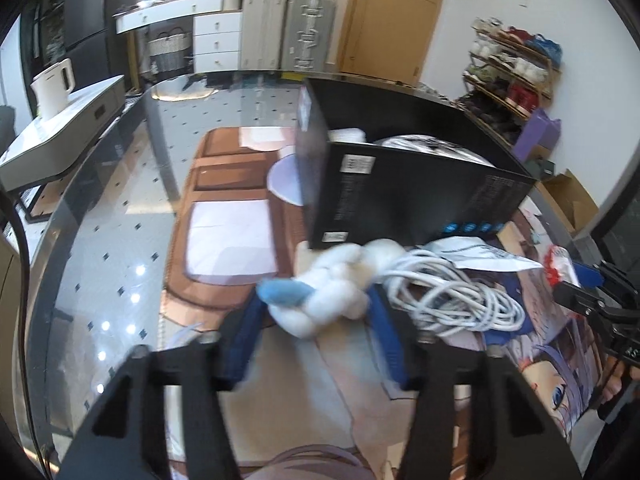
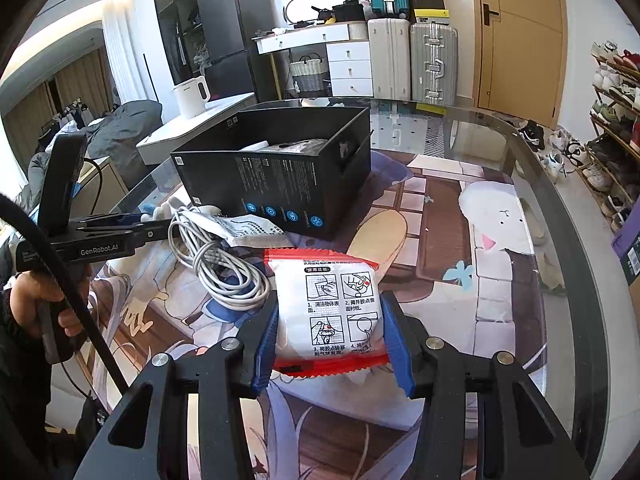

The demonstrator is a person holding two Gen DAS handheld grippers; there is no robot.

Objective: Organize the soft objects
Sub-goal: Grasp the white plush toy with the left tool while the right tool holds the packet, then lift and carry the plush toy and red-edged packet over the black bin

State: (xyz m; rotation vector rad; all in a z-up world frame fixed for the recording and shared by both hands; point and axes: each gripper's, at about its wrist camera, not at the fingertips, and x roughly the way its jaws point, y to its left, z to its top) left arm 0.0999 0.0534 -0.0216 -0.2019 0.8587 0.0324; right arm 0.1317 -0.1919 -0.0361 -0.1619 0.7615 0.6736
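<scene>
Plush toy: a small white plush toy [image 1: 332, 292] with a blue part at one end lies on the glass table, just in front of the black box and touching the cable coil.
Left gripper: the left gripper [image 1: 316, 316] has the plush toy between its blue pads; the jaws stand narrowed around it and the pads look to press on its sides, though this view is blurred.
Packet: a white packet with red ends [image 2: 326, 312], printed with four instruction drawings, lies on the mat nearer the table's front.
Right gripper: the right gripper [image 2: 330, 340] is clamped on the packet, one blue pad against each long side.
Black box: an open black box [image 1: 404, 196] stands on the table behind both items; white and patterned things already lie inside it.
Cable: a coiled white cable [image 1: 452, 292] rests on the mat between the toy and the packet, partly on a white printed bag [image 1: 480, 254].
Mat: a cartoon-printed mat [image 2: 440, 216] covers the middle of the table.
Table: a round glass table [image 1: 100, 240] with a dark rim carries everything.
Person: a hand [image 2: 48, 300] grips the left tool's handle, seen at the edge of the right wrist view.
Room: suitcases [image 2: 416, 60], a white drawer unit, a wooden door and a shoe rack [image 2: 612, 120] stand along the far walls.
</scene>
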